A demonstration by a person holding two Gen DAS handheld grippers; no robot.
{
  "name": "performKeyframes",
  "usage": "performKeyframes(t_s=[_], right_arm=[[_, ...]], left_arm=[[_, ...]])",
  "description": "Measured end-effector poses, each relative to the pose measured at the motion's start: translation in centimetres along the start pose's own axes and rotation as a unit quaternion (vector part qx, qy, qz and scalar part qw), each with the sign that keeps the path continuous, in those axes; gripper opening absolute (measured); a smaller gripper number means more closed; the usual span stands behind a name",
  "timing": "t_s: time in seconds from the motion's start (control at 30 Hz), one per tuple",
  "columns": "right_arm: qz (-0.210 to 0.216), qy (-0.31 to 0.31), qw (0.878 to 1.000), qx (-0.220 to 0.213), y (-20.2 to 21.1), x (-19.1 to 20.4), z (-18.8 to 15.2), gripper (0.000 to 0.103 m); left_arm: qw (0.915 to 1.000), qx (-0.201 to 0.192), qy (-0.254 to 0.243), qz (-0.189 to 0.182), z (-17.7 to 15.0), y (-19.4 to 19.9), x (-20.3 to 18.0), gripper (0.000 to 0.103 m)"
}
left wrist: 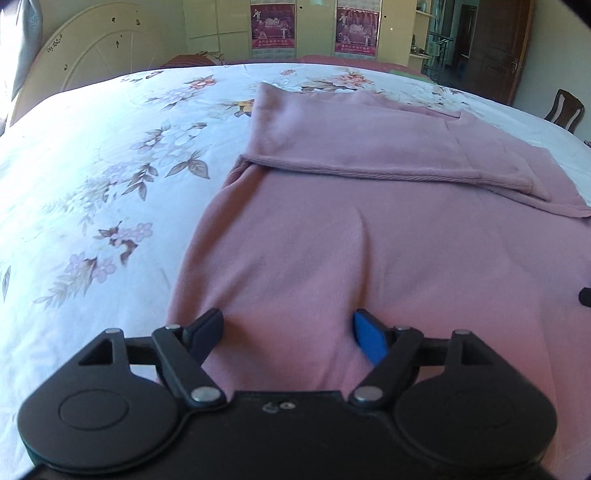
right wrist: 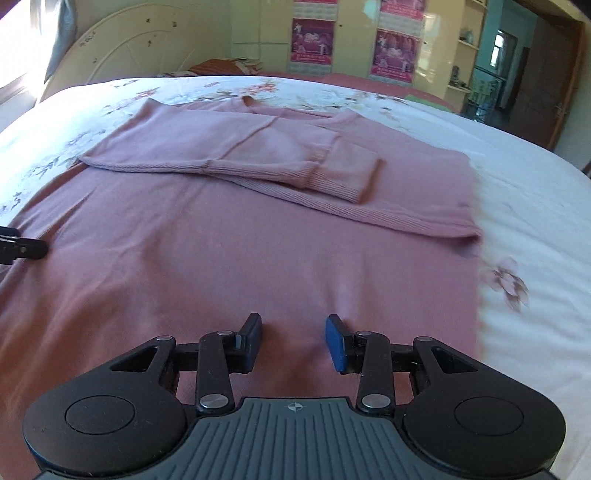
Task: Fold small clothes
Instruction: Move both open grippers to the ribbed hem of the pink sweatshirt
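A pink sweater (left wrist: 332, 240) (right wrist: 221, 240) lies flat on a bed. Its sleeves (left wrist: 351, 147) (right wrist: 266, 158) are folded across the far half of its body. My left gripper (left wrist: 286, 321) is open wide just above the near left part of the sweater, with a soft crease of cloth running up from its blue pad. My right gripper (right wrist: 293, 325) stands open with a narrower gap over the near right part, and pink cloth shows between its fingers, unpinched. A tip of the left gripper (right wrist: 22, 249) shows at the edge of the right wrist view.
The bed sheet (left wrist: 92, 166) (right wrist: 535, 203) is white with a flower print and spreads around the sweater on both sides. A cream headboard (left wrist: 103, 48) stands at the far left. Wardrobes with posters (left wrist: 273, 27), a wooden door (left wrist: 498, 48) and a chair (left wrist: 565, 109) lie beyond.
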State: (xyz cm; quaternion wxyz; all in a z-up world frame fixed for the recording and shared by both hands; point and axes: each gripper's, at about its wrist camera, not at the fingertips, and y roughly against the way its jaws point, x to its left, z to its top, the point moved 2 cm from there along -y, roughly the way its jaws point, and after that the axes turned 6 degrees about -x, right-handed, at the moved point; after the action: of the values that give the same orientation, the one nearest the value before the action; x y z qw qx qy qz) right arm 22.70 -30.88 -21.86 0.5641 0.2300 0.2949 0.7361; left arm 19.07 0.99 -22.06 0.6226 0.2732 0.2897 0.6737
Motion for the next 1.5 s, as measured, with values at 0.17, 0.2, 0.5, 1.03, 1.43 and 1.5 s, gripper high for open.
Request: performKeyframes(t_s=[0.17,0.2,0.5,1.03,1.43,1.5], right_arm=[[-0.039,-0.03,0.999,-0.004,1.3,0.4,-1.1,0.039],[-0.052,-0.026,0.998,-0.004,1.3,0.9,-1.0,0.04],[-0.084,-0.1,0.99,0.045,0.0,1.8,-1.0,0.103],[-0.084,-0.133,0.988,0.006,5.3,6.8,-2.9,0.103],[-0.086,-0.075,0.993,0.014,7.1,11.2,-5.4,0.103],[-0.096,-0.064,0.993,0.005,7.9,11.0,-5.4,0.102]], left_arm=[[0.9997,-0.003,-0.019,-0.016,-0.3,0.8,0.3,0.076],[0.9995,-0.003,-0.023,-0.022,-0.3,1.0,0.1,0.076],[0.9938,-0.007,-0.05,-0.099,-1.5,3.1,-2.8,0.078],[0.9932,-0.021,-0.059,-0.098,-5.6,4.5,-2.8,0.103],[0.995,0.008,-0.049,-0.087,-6.7,6.3,-1.7,0.103],[0.9952,0.005,-0.037,-0.091,-6.9,6.7,-1.0,0.103]])
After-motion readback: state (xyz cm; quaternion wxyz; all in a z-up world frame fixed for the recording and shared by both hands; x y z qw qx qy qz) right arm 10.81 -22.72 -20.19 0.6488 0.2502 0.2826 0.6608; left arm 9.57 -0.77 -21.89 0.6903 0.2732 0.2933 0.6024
